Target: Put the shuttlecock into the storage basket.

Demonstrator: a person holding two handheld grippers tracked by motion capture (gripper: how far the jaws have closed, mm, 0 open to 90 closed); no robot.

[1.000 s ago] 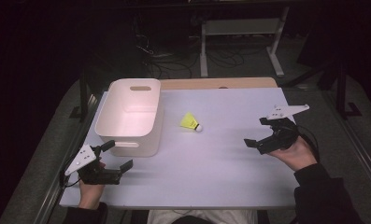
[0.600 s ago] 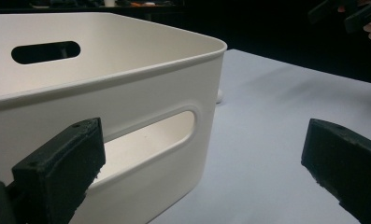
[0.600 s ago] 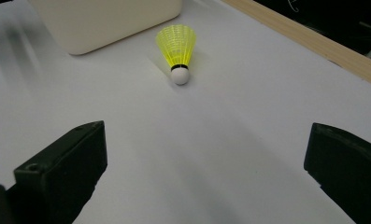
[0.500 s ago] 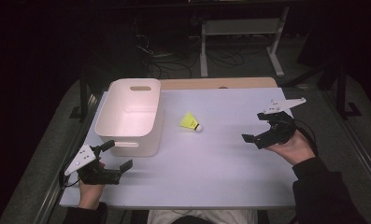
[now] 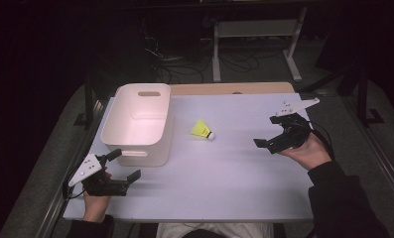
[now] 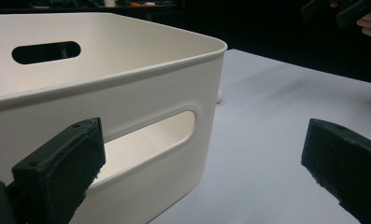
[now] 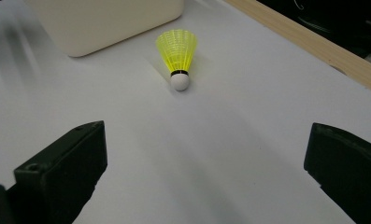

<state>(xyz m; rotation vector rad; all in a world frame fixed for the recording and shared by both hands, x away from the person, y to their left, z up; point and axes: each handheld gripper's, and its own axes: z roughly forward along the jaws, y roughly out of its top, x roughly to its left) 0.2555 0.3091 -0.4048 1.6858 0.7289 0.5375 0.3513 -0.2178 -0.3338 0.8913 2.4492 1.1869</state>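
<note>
Right tongs (image 5: pixel 270 133) moved closer to shuttlecock (image 5: pixel 203 130), jaws apart.

1. Table (image 5: pixel 224 198): pale lavender top, brightly lit from above, with a light wooden strip (image 5: pixel 234 88) along its far edge.
2. Floor (image 5: pixel 353 148): grey, flanking the table on both sides.
3. Metal frame stand (image 5: pixel 254 29): light-coloured, behind the table in the dim background.
4. Cables (image 5: pixel 184 69): loose dark loops on the floor near the stand.
5. Surroundings: dark, unlit.
</note>
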